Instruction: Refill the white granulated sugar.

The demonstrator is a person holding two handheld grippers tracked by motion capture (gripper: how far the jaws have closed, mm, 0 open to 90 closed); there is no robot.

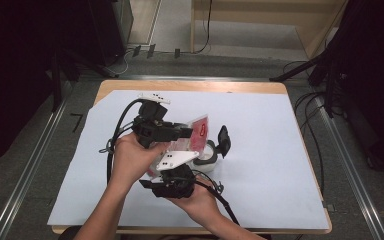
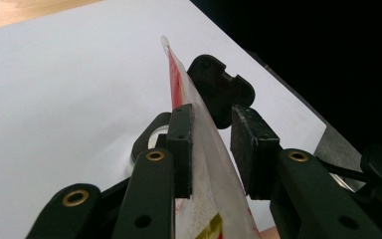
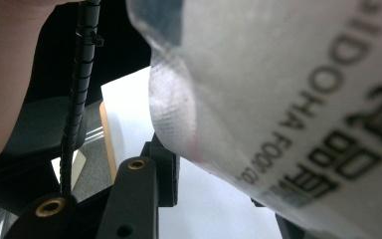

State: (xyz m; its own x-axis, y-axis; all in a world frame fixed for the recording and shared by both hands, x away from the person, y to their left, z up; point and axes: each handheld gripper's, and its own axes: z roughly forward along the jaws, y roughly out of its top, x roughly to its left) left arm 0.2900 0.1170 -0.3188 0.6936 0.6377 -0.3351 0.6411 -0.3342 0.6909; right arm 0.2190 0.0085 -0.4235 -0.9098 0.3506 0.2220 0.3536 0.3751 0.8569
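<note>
Red-and-clear food packet [image 1: 198, 134] held above the white table cover [image 1: 260, 150], left gripper [image 2: 212, 149] with 2 jaws around its edge, one pad touching, right gripper [image 3: 219, 199] grip state unclear, black-lidded clear container [image 1: 215, 150] just beside.

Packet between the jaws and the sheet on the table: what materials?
Packet: likely thin plastic film, glossy and partly translucent, with red and yellow print; a crimped seal edge and printed lettering show in the right gripper view. Sheet: looks like matte white paper or thin board, lying flat, with the wooden table showing past its far edge. Which one, I cannot tell.
</note>
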